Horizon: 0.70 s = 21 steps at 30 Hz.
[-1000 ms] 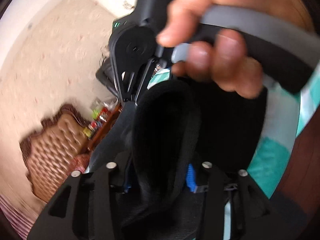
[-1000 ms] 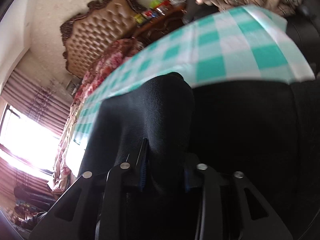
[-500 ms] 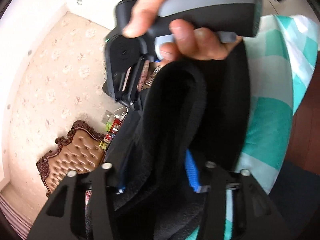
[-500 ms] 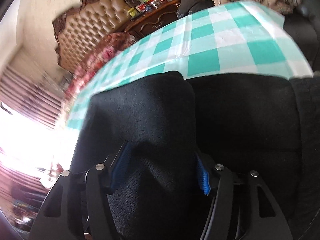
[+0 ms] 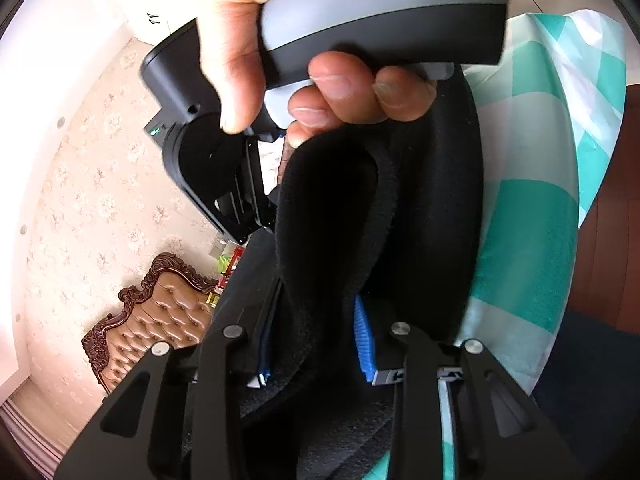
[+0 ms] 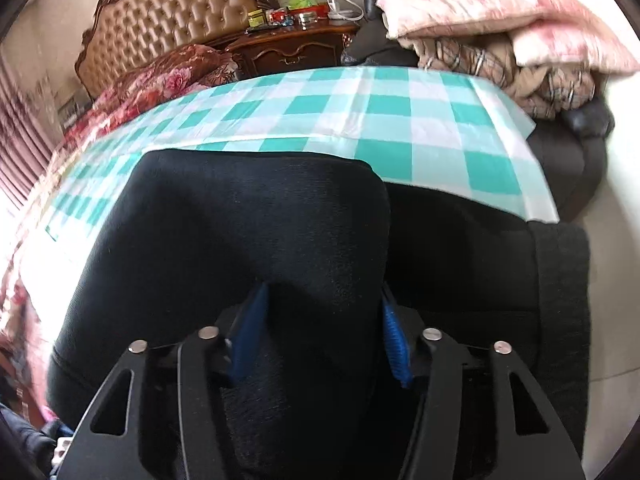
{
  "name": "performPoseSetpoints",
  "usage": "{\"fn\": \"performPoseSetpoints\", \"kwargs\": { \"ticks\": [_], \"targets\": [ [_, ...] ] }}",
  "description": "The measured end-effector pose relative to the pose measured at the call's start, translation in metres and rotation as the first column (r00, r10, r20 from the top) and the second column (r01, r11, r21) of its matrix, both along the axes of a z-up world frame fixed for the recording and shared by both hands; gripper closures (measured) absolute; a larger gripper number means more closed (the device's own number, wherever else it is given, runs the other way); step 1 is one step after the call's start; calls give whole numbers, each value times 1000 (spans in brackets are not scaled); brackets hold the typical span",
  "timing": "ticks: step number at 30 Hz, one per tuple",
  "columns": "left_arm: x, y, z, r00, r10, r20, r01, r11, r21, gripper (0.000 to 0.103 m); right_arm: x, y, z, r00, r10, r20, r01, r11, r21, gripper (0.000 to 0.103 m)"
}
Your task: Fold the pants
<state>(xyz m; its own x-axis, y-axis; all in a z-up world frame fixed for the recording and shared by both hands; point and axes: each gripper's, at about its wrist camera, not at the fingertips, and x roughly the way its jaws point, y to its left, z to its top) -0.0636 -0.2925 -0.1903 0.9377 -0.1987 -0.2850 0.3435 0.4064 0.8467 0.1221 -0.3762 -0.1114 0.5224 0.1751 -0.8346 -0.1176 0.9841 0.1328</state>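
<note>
The black pants (image 6: 256, 216) lie on a table with a teal and white checked cloth (image 6: 400, 120). My right gripper (image 6: 320, 332) has its blue pads on either side of a thick fold of the pants and holds it. My left gripper (image 5: 316, 340) also holds a bunched fold of the black pants (image 5: 332, 216) between its blue pads, lifted off the table. The right gripper body (image 5: 208, 156) and the hand on its grey handle (image 5: 384, 12) fill the top of the left wrist view, close in front of my left gripper.
A tufted brown headboard (image 6: 172, 20) and a bed with a red floral cover (image 6: 160, 80) stand beyond the table. A dark wooden nightstand (image 6: 296, 48) carries small items. Pink pillows and a plaid blanket (image 6: 500, 32) are piled at the back right.
Both grippers have swung with the pants still held. The right view has tilted so that more of the checked cloth shows; the right hand and handle now loom larger in the left view.
</note>
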Motion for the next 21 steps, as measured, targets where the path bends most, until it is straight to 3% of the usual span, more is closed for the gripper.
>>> {"fn": "performPoseSetpoints", "kwargs": {
  "ticks": [8,17,21],
  "targets": [
    [-4,0,0,1000,-5,-1,5,1000,-11,71,-8,5,4,999,-17,48,20,998,-58,67],
    [-7,-1,-2,1000,-7,5,7,1000,-6,71,-9,7,5,998,-22,61,25,998,-57,70],
    [-8,0,2,998,-29,53,27,999,31,74,-10,3,15,998,-17,67,19,1000,-24,77]
  ]
}}
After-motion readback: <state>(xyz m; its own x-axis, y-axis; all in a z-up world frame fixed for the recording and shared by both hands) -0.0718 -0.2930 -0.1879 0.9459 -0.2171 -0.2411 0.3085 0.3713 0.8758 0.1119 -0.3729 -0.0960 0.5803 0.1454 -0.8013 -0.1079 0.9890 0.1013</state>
